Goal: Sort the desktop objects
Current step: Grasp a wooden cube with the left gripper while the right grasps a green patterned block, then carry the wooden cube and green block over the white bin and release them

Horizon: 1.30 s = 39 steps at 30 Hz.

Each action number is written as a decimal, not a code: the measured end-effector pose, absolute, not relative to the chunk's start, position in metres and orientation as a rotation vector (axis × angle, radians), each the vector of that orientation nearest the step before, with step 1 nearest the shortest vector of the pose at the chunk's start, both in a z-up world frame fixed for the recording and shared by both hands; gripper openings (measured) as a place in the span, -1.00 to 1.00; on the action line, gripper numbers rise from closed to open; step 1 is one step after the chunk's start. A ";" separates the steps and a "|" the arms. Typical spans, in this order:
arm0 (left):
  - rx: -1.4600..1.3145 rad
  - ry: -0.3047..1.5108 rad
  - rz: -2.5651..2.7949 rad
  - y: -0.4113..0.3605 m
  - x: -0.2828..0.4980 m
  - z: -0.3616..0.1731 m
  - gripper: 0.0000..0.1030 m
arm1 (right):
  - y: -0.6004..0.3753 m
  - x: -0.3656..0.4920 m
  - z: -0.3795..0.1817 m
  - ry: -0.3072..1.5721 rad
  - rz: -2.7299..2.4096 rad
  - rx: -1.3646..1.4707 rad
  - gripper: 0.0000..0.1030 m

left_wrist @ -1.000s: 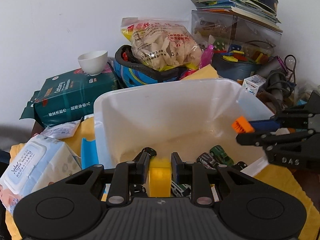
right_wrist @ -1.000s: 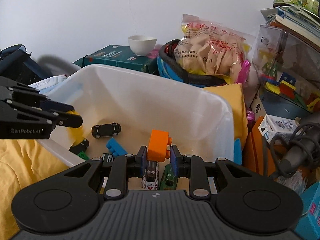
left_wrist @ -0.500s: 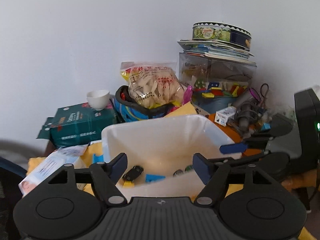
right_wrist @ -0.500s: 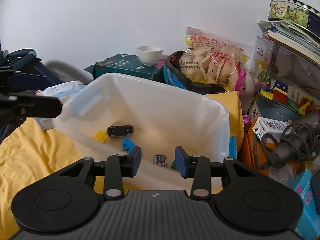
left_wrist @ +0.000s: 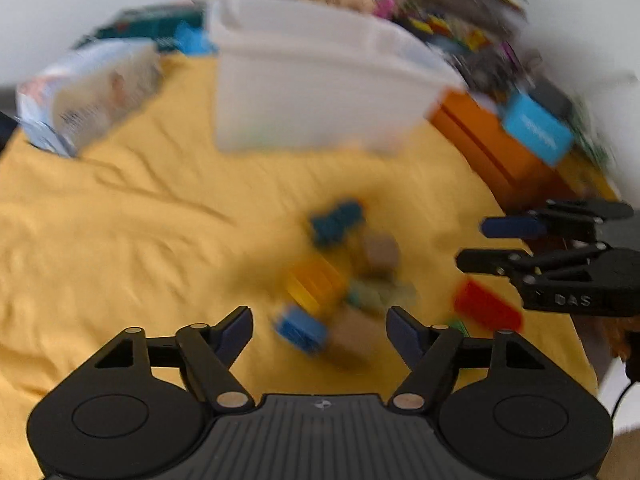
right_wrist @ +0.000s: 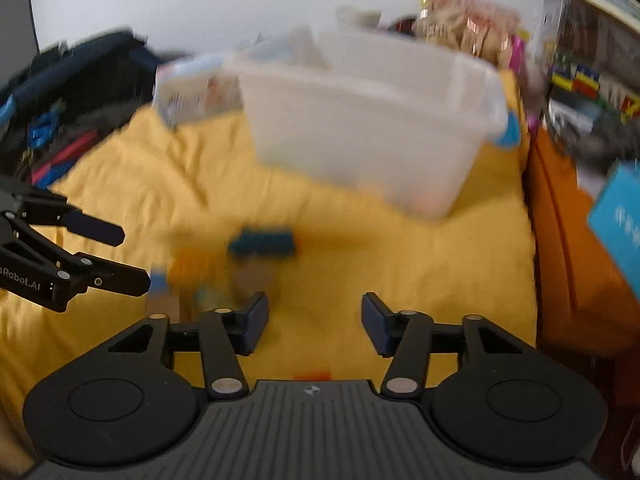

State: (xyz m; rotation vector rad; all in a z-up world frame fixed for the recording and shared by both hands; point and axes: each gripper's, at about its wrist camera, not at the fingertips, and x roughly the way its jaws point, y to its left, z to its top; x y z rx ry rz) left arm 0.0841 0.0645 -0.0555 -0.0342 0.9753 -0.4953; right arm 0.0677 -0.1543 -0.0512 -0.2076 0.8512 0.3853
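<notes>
Both views are motion-blurred. A pile of small toys lies on the yellow cloth [left_wrist: 120,240]: a dark blue brick [left_wrist: 336,220], a yellow brick [left_wrist: 316,284], a light blue brick [left_wrist: 300,328] and a red brick [left_wrist: 488,308]. My left gripper [left_wrist: 320,332] hovers over the pile, its jaws wide and closing; the light blue brick lies below the gap, and the pads press on nothing. My right gripper [right_wrist: 314,320] is open over bare cloth, right of the dark blue brick [right_wrist: 262,242]. The white bin [left_wrist: 312,92] stands behind the pile.
A pack of wet wipes [left_wrist: 88,92] lies left of the bin. An orange box [left_wrist: 492,148] and a blue box [left_wrist: 536,128] line the right side. A dark bag [right_wrist: 72,80] sits at far left. Cluttered shelves [right_wrist: 580,80] stand at the back right.
Both grippers let go of their bricks, yellow on the left and orange on the right, over the bin and opened. They have since pulled back and down to the toy pile on the cloth.
</notes>
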 end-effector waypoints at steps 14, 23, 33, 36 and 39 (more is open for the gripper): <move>0.169 0.913 -0.540 0.021 0.079 -0.075 0.15 | -0.152 0.008 -0.071 0.948 0.459 -0.167 -0.27; 0.217 0.966 -0.621 0.019 0.051 -0.081 -0.37 | -0.150 0.013 -0.082 0.942 0.453 -0.160 -0.25; 0.162 0.980 -0.587 0.031 0.029 -0.086 -0.11 | -0.129 0.025 -0.101 0.961 0.471 -0.207 -0.24; 0.150 0.963 -0.571 0.032 0.032 -0.087 -0.37 | -0.131 0.022 -0.100 0.939 0.465 -0.220 -0.48; 0.171 0.955 -0.583 0.030 0.032 -0.086 -0.37 | -0.134 0.020 -0.095 0.936 0.465 -0.232 -0.49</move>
